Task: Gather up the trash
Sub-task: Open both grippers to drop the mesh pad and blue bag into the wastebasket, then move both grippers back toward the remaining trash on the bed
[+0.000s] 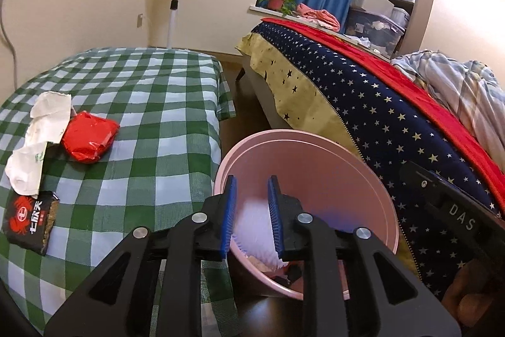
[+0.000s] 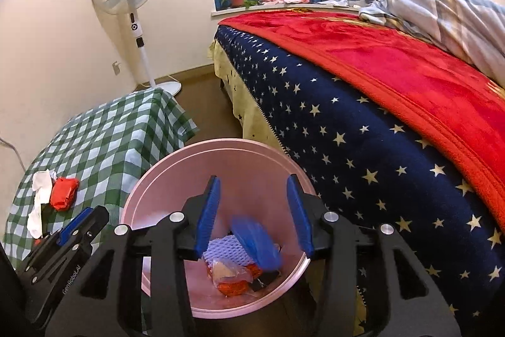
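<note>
Right wrist view is showing the pink bin (image 2: 221, 153) on the floor between the checked table (image 2: 104, 141) and the bed, with the right gripper (image 2: 255, 213) hanging over it, jaws parted and gripping nothing, while a blurred blue scrap (image 2: 257, 245) is dropping onto the rubbish inside. I judge a drop-off is finishing; the left gripper (image 1: 252, 218) is hovering narrowly parted with white foam netting (image 1: 252, 236) between its pads, though I cannot tell whether they are pressing it. Next comes reaching back for the white paper (image 1: 38, 144), red wrapper (image 1: 90, 136) and black packet (image 1: 30, 218); the bin's floor is partly hidden.

"DAS" on right claw (image 1: 454, 220)
</note>
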A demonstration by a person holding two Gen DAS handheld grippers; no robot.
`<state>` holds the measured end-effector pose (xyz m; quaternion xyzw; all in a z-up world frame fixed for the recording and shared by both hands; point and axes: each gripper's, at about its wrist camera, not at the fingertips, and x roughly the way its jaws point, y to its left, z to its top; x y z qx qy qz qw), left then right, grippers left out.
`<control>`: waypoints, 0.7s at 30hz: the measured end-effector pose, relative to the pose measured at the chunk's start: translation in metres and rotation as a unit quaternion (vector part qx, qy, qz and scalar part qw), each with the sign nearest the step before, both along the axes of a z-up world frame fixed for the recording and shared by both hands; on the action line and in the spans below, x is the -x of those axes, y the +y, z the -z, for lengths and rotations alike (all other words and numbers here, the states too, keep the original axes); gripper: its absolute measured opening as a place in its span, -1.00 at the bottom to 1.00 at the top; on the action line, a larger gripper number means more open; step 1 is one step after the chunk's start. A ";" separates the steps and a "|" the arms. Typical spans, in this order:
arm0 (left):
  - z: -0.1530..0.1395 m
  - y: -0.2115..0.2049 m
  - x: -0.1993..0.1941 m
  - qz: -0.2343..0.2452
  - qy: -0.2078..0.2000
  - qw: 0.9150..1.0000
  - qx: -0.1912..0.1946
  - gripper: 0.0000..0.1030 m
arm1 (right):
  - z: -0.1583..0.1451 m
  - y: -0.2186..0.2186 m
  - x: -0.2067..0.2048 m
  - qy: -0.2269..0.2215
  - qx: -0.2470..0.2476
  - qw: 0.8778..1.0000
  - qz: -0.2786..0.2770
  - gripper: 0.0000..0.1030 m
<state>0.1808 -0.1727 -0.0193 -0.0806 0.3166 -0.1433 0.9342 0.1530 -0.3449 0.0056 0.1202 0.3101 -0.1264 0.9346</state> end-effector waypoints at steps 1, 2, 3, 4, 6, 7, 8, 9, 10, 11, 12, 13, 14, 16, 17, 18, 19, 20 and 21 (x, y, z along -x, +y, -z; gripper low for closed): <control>0.000 0.001 0.001 0.000 -0.001 1.000 0.001 -0.60 | -0.001 0.001 0.000 0.000 0.002 1.000 -0.002 -0.13; -0.001 0.003 0.002 -0.001 -0.002 1.000 0.001 -0.60 | -0.001 0.003 0.000 -0.001 0.006 1.000 -0.005 -0.13; -0.003 0.004 0.003 0.000 -0.003 1.000 0.001 -0.60 | -0.002 0.005 0.001 -0.002 0.008 1.000 -0.007 -0.13; -0.003 0.005 0.004 0.000 -0.004 1.000 0.000 -0.60 | -0.002 0.006 0.002 -0.002 0.010 1.000 -0.009 -0.13; -0.005 0.009 0.008 -0.002 -0.006 1.000 -0.001 -0.60 | -0.003 0.008 0.005 -0.002 0.013 1.000 -0.013 -0.13; -0.006 0.011 0.008 -0.002 -0.006 1.000 -0.001 -0.60 | -0.003 0.008 0.006 -0.002 0.013 1.000 -0.015 -0.13; -0.008 0.013 0.009 -0.003 -0.007 1.000 -0.002 -0.60 | -0.004 0.009 0.007 -0.003 0.012 1.000 -0.017 -0.13; -0.009 0.017 0.011 -0.005 -0.007 1.000 -0.003 -0.60 | -0.004 0.011 0.009 -0.003 0.012 1.000 -0.018 -0.13; -0.010 0.019 0.012 -0.007 -0.008 1.000 -0.003 -0.60 | -0.004 0.012 0.010 -0.002 0.011 1.000 -0.020 -0.13; -0.012 0.023 0.014 -0.010 -0.009 1.000 -0.004 -0.59 | -0.005 0.013 0.011 -0.002 0.012 1.000 -0.023 -0.13; -0.013 0.027 0.014 -0.012 -0.010 1.000 -0.004 -0.59 | -0.005 0.014 0.011 -0.001 0.012 1.000 -0.025 -0.13; -0.015 0.031 0.016 -0.015 -0.012 1.000 -0.005 -0.59 | -0.005 0.016 0.012 -0.001 0.012 1.000 -0.027 -0.13; -0.017 0.036 0.018 -0.020 -0.013 1.000 -0.006 -0.59 | -0.005 0.018 0.013 -0.001 0.012 0.999 -0.030 -0.13; -0.019 0.045 0.020 -0.029 -0.014 0.999 -0.006 -0.59 | -0.007 0.022 0.015 -0.002 0.010 0.999 -0.034 -0.13; -0.021 0.050 0.021 -0.034 -0.015 0.999 -0.006 -0.60 | -0.008 0.024 0.016 -0.003 0.007 0.999 -0.036 -0.13; -0.021 0.054 0.023 -0.039 -0.016 0.999 -0.007 -0.59 | -0.010 0.027 0.017 -0.006 0.004 0.999 -0.038 -0.13; -0.022 0.059 0.024 -0.044 -0.017 0.999 -0.008 -0.60 | -0.011 0.030 0.017 -0.008 0.002 0.999 -0.040 -0.13; -0.023 0.063 0.026 -0.050 -0.018 0.999 -0.009 -0.60 | -0.013 0.033 0.018 -0.010 0.000 0.999 -0.042 -0.13; -0.023 0.068 0.027 -0.056 -0.018 0.998 -0.010 -0.59 | -0.015 0.037 0.018 -0.014 -0.003 0.999 -0.046 -0.13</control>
